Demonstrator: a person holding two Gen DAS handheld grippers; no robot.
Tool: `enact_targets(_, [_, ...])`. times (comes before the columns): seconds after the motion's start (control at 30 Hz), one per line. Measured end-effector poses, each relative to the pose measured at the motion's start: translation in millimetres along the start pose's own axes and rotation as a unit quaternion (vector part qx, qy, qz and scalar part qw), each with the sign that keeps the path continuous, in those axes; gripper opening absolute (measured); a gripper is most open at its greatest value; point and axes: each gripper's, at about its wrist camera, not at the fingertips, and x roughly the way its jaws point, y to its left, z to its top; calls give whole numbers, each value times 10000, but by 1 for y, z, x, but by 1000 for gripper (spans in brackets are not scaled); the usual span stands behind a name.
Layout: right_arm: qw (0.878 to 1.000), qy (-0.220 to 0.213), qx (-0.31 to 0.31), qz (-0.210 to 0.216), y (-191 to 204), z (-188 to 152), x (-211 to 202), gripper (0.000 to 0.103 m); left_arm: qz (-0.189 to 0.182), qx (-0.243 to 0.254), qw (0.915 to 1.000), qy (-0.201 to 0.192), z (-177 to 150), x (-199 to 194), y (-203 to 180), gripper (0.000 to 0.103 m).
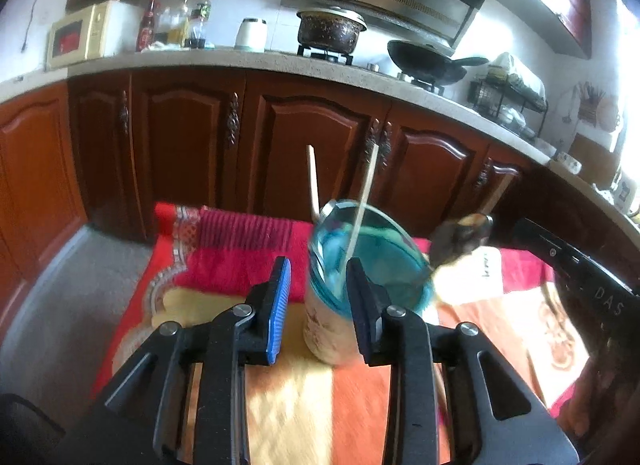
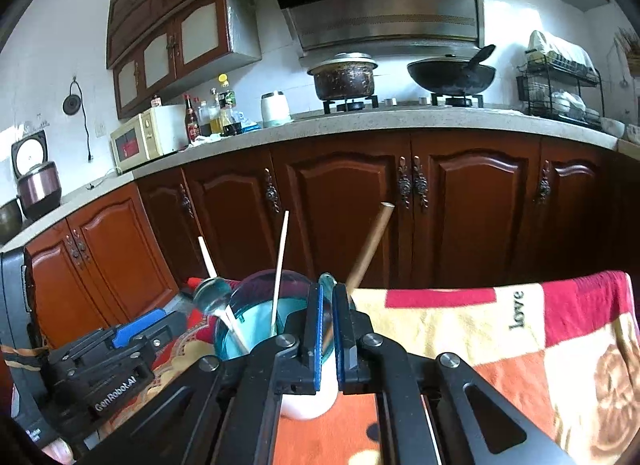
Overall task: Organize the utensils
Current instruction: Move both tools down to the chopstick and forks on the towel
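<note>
My left tool (image 1: 318, 297) stands with its jaws spread and nothing pinched between them. The teal glass cup (image 1: 362, 265) sits just ahead of it, partly behind its right finger, upright on the blanket-covered surface (image 1: 288, 397). A thin chopstick (image 1: 362, 217) leans out of the cup just beyond that finger, and a second, wider stick (image 1: 313, 181) rises from the cup's far left rim. Seen from my right tool, the left tool (image 2: 138, 329) lies low and to the left, near the cup's left side.

My right tool (image 2: 327, 329) has its jaws pressed almost together, and between the pads I see the cup's rim (image 2: 329, 285) and glass; whether they actually squeeze it I cannot tell. Directly ahead of this tool the cup (image 2: 260, 317) shows its blue inside to the left of the fingers and its pale base below them. A metal spoon (image 2: 212, 293) rests with its bowl over the cup's left edge. A wooden handle (image 2: 370, 249) slants up just beyond the right finger. To the right of the tool stretches the patterned blanket (image 2: 500, 329), with the word "Love".
</note>
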Motion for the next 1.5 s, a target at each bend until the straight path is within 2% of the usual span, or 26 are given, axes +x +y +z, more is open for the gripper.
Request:
enact_targets(0.03, [10000, 19, 45, 15, -3, -2, -7, 6, -16, -55, 10000, 66, -4, -8, -3, 32])
enact_targets(0.07, [10000, 41, 88, 5, -6, -3, -15, 15, -49, -132, 9998, 129, -8, -16, -5, 36])
enact_targets(0.1, [9999, 78, 152, -27, -10, -8, -26, 32, -105, -176, 9996, 181, -11, -22, -8, 38])
enact_targets(0.17, [9995, 113, 291, -43, -19, -16, -45, 43, -165, -195, 9993, 272, -21, -39, -18, 39])
enact_targets(0.4, [9954, 605, 725, -150, -51, -56, -97, 43, -390, -198, 9962, 751, -66, -83, -56, 40])
enact_targets(0.63, [9831, 1146, 1423, 149, -93, -97, -121, 42, -569, -199, 9884, 1398, -87, -83, -83, 40])
enact_targets(0.7, [9775, 1301, 1644, 233, -106, -105, -118, 31, -618, -209, 9863, 1513, -89, -78, -87, 40])
enact_targets(0.77, [9725, 1450, 1797, 316, -117, -110, -110, 26, -649, -224, 9842, 1633, -91, -69, -92, 40])
enact_targets(0.97, [9588, 1907, 2051, 478, -144, -116, -64, 26, -673, -256, 9805, 1829, -93, -37, -98, 40])
enact_targets(1.07, [9484, 2177, 2235, 566, -158, -119, -33, 26, -656, -219, 9792, 1910, -93, -17, -102, 40])
enact_targets(1.2, [9285, 2614, 2553, 663, -175, -127, 16, 26, -673, -159, 9770, 2015, -92, 4, -107, 40])
enact_targets(1.4, [9190, 2947, 2567, 528, -178, -130, 51, 25, -715, -201, 9735, 2162, -91, 31, -107, 40])
enact_targets(1.43, [9174, 2979, 2592, 487, -179, -131, 54, 23, -716, -214, 9730, 2185, -91, 33, -108, 40])
enact_targets(1.5, [9154, 3040, 2598, 466, -178, -134, 58, 11, -751, -257, 9709, 2259, -92, 41, -108, 40])
